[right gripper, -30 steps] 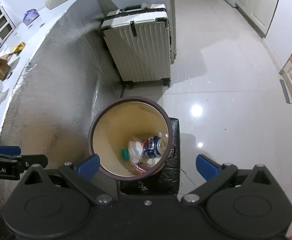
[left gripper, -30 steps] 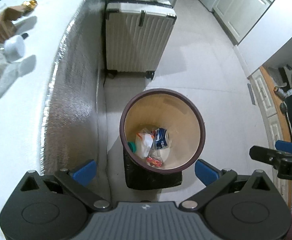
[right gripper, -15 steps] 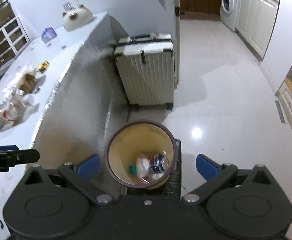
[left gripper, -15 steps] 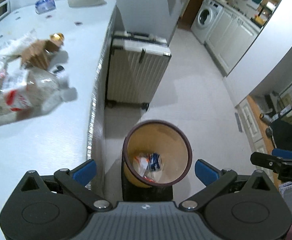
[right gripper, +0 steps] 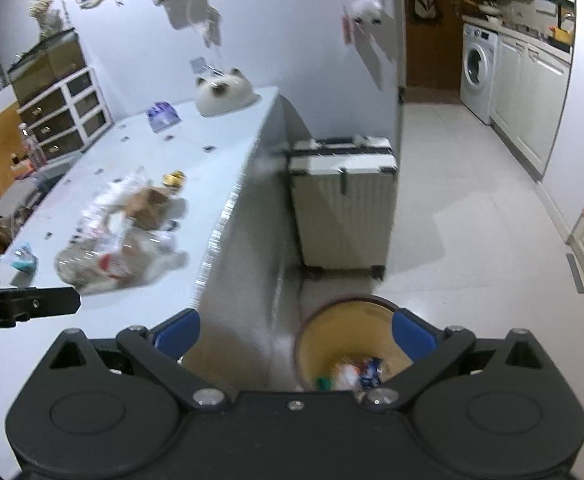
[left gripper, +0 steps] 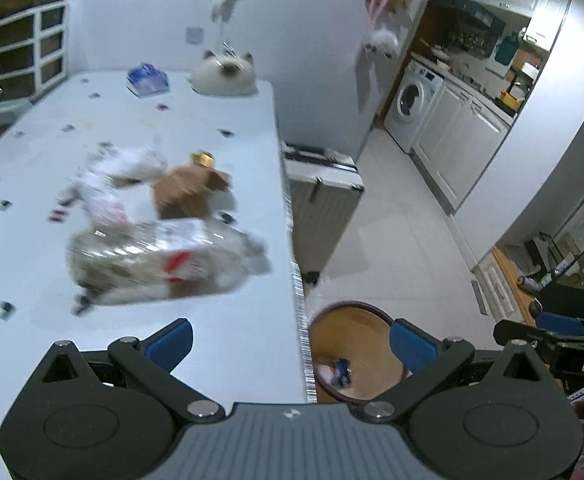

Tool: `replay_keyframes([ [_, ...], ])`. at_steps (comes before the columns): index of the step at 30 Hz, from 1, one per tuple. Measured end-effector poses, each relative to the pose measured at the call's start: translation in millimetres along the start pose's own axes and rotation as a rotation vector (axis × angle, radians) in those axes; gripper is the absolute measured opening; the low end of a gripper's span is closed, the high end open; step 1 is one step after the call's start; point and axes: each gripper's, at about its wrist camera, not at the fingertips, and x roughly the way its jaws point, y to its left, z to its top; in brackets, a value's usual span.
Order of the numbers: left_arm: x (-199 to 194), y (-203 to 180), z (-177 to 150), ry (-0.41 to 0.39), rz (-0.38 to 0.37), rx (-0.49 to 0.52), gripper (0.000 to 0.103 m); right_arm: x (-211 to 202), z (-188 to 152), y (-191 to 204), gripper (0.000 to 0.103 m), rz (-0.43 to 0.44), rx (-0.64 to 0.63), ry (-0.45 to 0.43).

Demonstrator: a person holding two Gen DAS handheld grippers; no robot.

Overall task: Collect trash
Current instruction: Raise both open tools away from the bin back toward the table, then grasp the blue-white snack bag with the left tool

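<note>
A round trash bin (left gripper: 351, 320) with a dark rim stands on the floor by the table's right edge; it also shows in the right wrist view (right gripper: 347, 320). Wrappers and a blue can lie inside it. On the white table (left gripper: 228, 344) lie a crushed clear plastic bottle (left gripper: 164, 264), a crumpled brown paper bag (left gripper: 188, 194) and white wrappers (left gripper: 104, 184). My left gripper (left gripper: 290, 344) is open and empty above the table's near right edge. My right gripper (right gripper: 295, 332) is open and empty above the bin and the table's side.
A white suitcase (right gripper: 343, 204) stands on the floor behind the bin. A cat-shaped white object (left gripper: 224, 74) and a blue packet (left gripper: 148, 80) sit at the table's far end. Small scraps dot the tabletop. White cabinets and a washing machine (right gripper: 477, 70) line the right side.
Both grippers have lifted and tilted up from looking down into the bin. The left one has moved left over the table, so the bottle and bag now lie ahead of it.
</note>
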Motion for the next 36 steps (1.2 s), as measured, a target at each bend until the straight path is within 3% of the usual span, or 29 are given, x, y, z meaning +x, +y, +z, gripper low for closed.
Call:
replay_keyframes([
  [14, -58, 138, 19, -0.107, 0.069, 0.002, 0.103, 6, -1, 145, 0.103, 0.061, -0.025, -0.066],
  [20, -55, 207, 41, -0.143, 0.1, -0.032, 0.103, 12, 3, 179, 0.103, 0.044, -0.046, -0.045],
  [26, -31, 282, 76, -0.156, 0.141, -0.067, 0.103, 20, 8, 187, 0.103, 0.029, -0.028, -0.038],
  [30, 0, 323, 100, -0.118, 0.187, -0.064, 0.103, 32, 10, 188, 0.102, 0.013, 0.003, -0.015],
  [36, 55, 368, 120, 0.055, 0.21, -0.02, 0.103, 54, 18, 191, 0.099, 0.001, 0.02, 0.021],
])
